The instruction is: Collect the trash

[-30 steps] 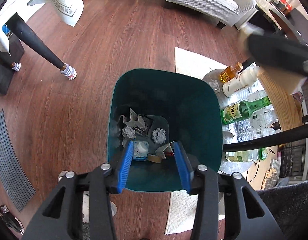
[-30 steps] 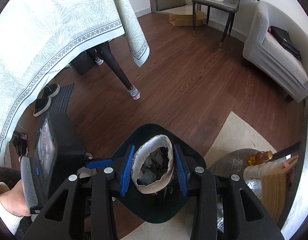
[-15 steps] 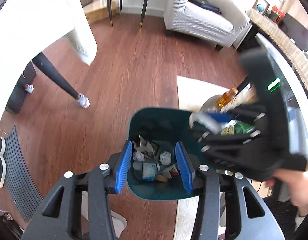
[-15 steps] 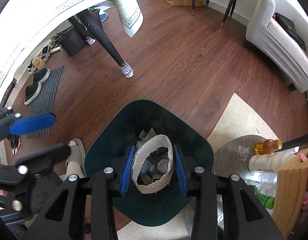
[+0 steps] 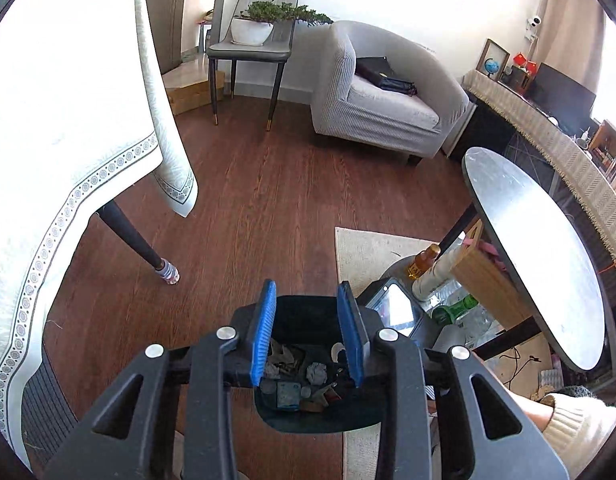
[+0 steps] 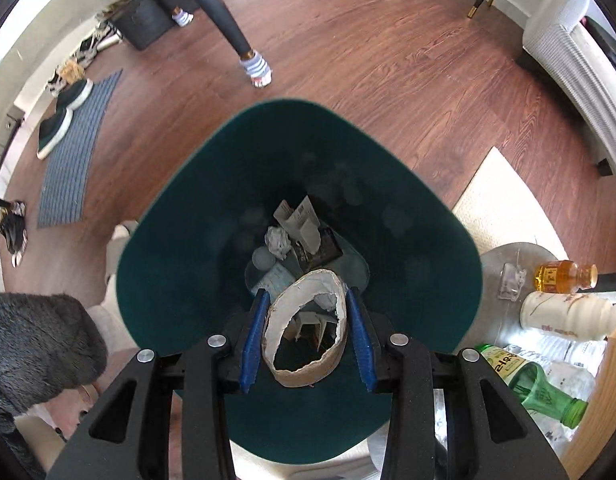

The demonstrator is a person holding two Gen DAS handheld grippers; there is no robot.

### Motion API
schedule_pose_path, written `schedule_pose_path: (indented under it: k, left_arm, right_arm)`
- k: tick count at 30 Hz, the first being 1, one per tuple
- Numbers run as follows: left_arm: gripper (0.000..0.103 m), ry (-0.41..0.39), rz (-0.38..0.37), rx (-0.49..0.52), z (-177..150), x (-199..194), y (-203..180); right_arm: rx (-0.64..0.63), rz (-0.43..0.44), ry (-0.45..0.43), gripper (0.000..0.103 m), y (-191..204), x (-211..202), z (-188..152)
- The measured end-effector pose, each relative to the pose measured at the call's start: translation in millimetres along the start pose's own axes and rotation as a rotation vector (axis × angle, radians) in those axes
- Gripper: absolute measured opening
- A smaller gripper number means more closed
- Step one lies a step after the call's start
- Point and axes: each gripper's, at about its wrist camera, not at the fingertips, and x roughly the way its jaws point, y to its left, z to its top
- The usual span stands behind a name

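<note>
While the right gripper [image 6: 306,338] points nearly straight down into the dark green trash bin [image 6: 180,280], its jaws are clamped on a torn cardboard ring [image 6: 308,364], a stub of paper tube with a ragged white inner edge, squeezed into an oval between the blue pads. The ring hangs over the near side of the bin's mouth, above the trash already lying at the bottom: a crumpled paper ball [image 6: 278,240], folded cardboard scraps [image 6: 304,222] and a pale packet.

As I judge it, the drop itself carries little risk, since the ring sits well inside the rim. The weaker points are these: the flattened ring may spring back and cling to one pad when the jaws part, then fall late or off to the side; and the bin is light and stands partly on a rug [image 6: 504,208], so a nudge to its wall could tip it toward the bottles [image 6: 564,276] crowded just beside it on the floor.

The left gripper [image 5: 308,336] is raised above the same bin, its jaws closing with nothing between them. A careless swing could bring it against the right gripper's body [image 5: 392,310], which shows just beside it over the bin.
</note>
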Motion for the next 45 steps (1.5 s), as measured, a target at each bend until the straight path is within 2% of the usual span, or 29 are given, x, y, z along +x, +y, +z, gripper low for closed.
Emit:
schedule_pose_path:
  k: [2,5,9,13,20,25,30,33,35,39,43,44,45]
  left_arm:
    - [0.032,-0.009,-0.004,-0.011,1.9,-6.1,-0.5]
    - [0.032,-0.023,-0.011,-0.026,7.5,-12.4,0.1]
    - [0.032,-0.045,-0.014,-0.027,15.8,-19.0,-1.0]
    - [0.032,-0.058,-0.019,-0.029,19.3,-21.4,-4.0]
    - [0.033,-0.077,-0.006,-0.021,24.5,-22.7,-11.0]
    - [0.035,-0.092,-0.012,-0.015,26.7,-23.6,-18.0]
    - [0.042,-0.089,0.018,0.017,19.1,-23.1,-33.9]
    - [0.055,-0.11,0.029,0.036,13.3,-30.0,-45.6]
    - [0.068,-0.133,0.04,0.043,6.6,-37.7,-53.2]
    - [0.081,-0.163,0.036,-0.001,-14.6,-56.0,-60.1]
    - [0.092,-0.183,0.077,-0.01,-35.1,-77.0,-70.7]
    - [0.093,-0.182,0.09,-0.009,-38.4,-81.1,-74.6]
    - [0.094,-0.172,0.105,-0.004,-42.0,-85.6,-78.6]
  right_arm:
    - [-0.009,-0.005,0.013,0.041,0.2,6.0,-2.0]
    - [-0.024,-0.016,0.041,0.052,-0.4,13.2,-7.4]
    - [-0.052,-0.045,0.06,0.052,1.8,15.1,-12.2]
    - [-0.07,-0.054,0.026,0.052,3.6,-0.2,-16.0]
    - [-0.105,-0.053,-0.146,0.052,12.1,-72.4,-18.0]
    - [-0.093,-0.066,-0.284,0.045,10.8,-127.0,-29.0]
    - [-0.037,-0.083,-0.418,0.043,-3.6,-183.5,-49.9]
    - [0.024,-0.09,-0.498,0.043,-18.4,-216.3,-74.3]
    - [0.061,-0.134,-0.533,0.043,-28.6,-233.5,-95.5]
    - [0.173,-0.174,-0.587,0.043,-56.6,-259.5,-140.9]
    - [0.302,-0.2,-0.645,0.043,-89.2,-282.0,-192.7]
    - [0.327,-0.209,-0.661,0.047,-93.9,-287.5,-203.8]
    - [0.352,-0.223,-0.674,0.056,-99.1,-292.8,-216.1]
